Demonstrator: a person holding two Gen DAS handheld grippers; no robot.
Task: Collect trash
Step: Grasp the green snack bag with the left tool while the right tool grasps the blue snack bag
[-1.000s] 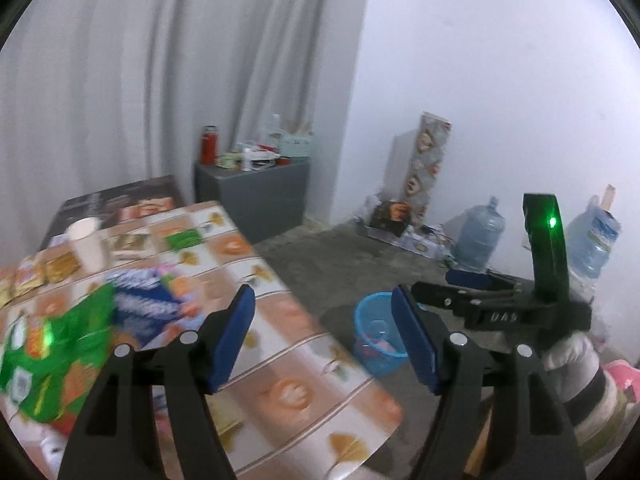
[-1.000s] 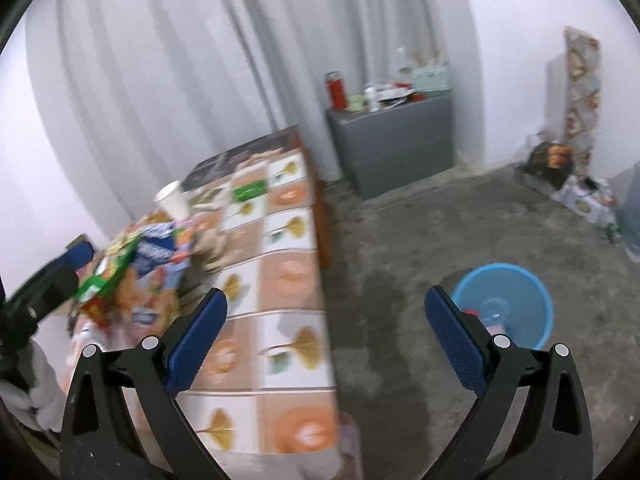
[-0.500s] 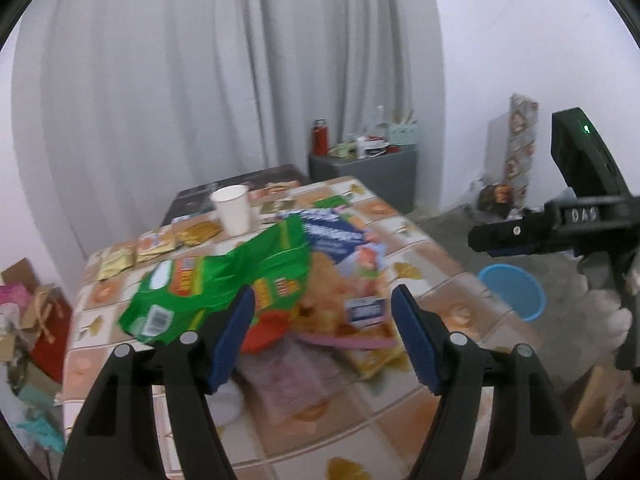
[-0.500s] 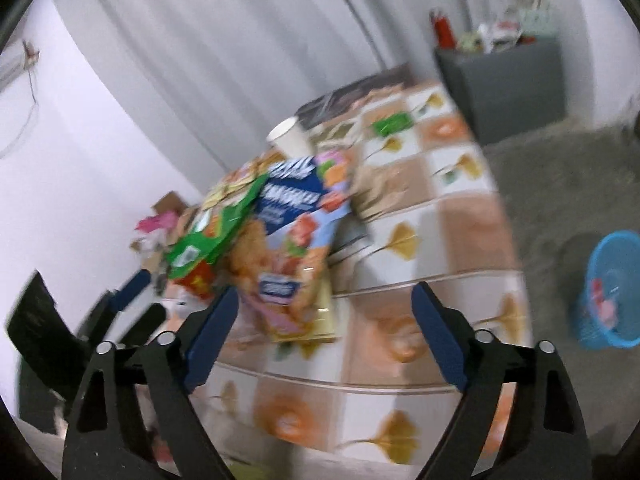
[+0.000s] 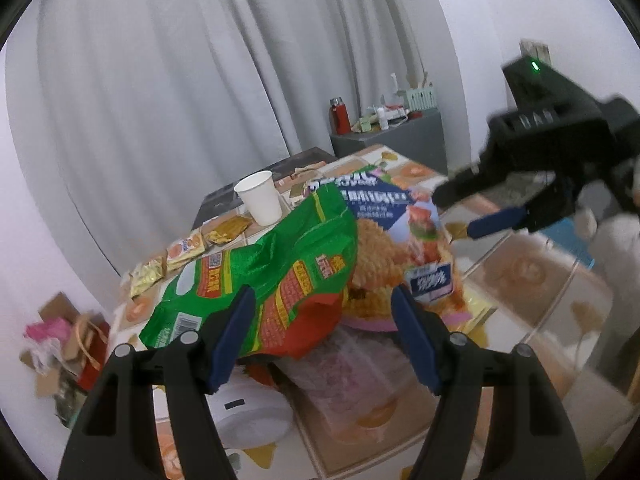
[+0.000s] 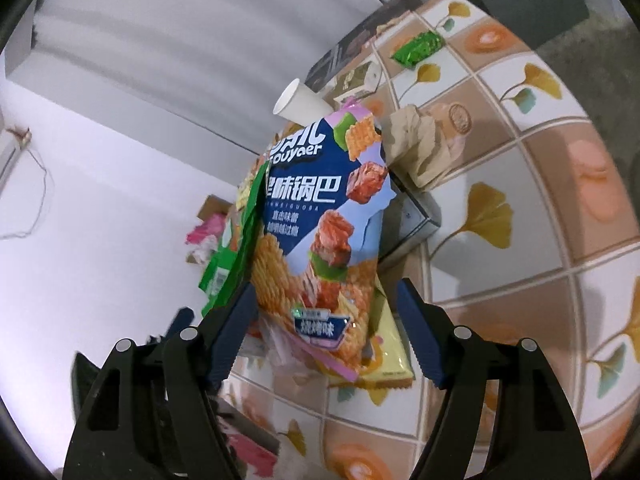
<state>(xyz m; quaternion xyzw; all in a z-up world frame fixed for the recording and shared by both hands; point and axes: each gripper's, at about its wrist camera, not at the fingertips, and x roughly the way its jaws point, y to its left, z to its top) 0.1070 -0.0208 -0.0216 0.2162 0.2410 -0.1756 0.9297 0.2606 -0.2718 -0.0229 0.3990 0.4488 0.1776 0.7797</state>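
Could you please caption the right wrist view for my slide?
Right claw, closing, lines up on the blue snack bag atop the table's trash pile.

My pads (image 5: 234, 336) are dark blue on black tongs. The table (image 6: 520, 184) wears orange, brown and white squares with yellow ginkgo leaves. One bag (image 5: 276, 276) is green with red and yellow print. The other bag (image 6: 320, 220) is navy and pale blue, with golden crackers and white lettering. The cup (image 5: 260, 198) is white; the curtain (image 5: 192, 72) grey.
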